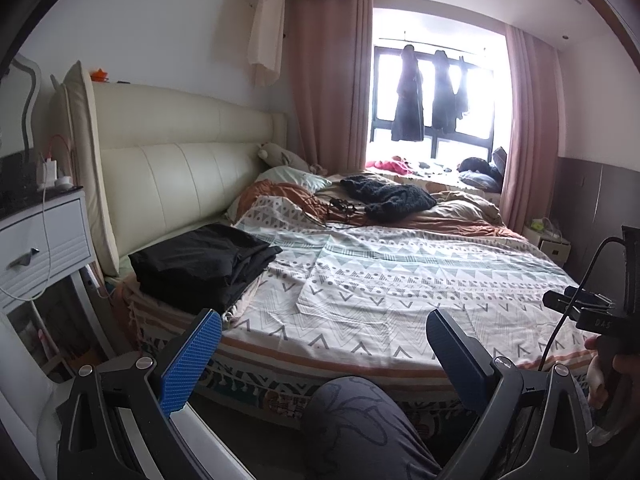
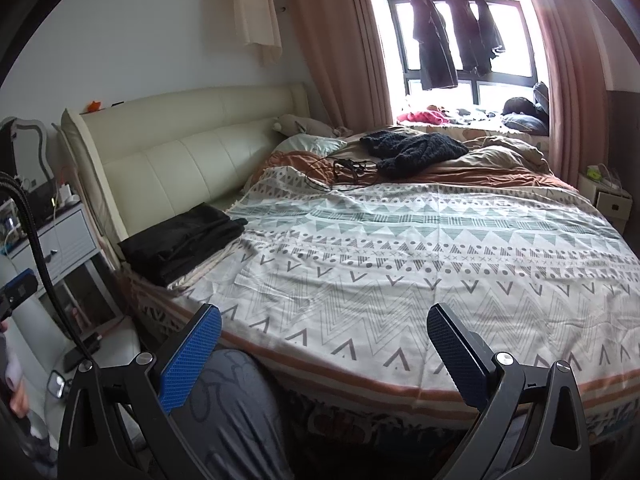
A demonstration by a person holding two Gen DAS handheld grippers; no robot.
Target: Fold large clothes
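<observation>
- Your left tongs point(image 1: 324, 330) stand wide, with nothing between the blue pads point(image 1: 192, 360); they hang over the near edge of the bed point(image 1: 400, 280).
- Your right tongs point(image 2: 324, 328) also stand wide and hold nothing, above the same near edge.
- The folded black stack point(image 1: 200, 264) lies at the left side of the bed, just beside the cream headboard point(image 1: 180, 176). In the right view the stack point(image 2: 180, 240) sits left of the tongs and well apart from them.
- A dark knit garment point(image 1: 388, 196) lies crumpled at the far side of the bed, on the orange sheet, with tangled black cables point(image 1: 340, 208) just left of it.
- The patterned blanket point(image 2: 440, 272) lies spread flat across the near half of the bed.
- Your knee point(image 1: 360, 420) shows between the left tongs, near the bed edge.
- Dark coats point(image 2: 436, 40) hang at the far window.
- A white nightstand point(image 1: 44, 240) stands left of the headboard.
</observation>
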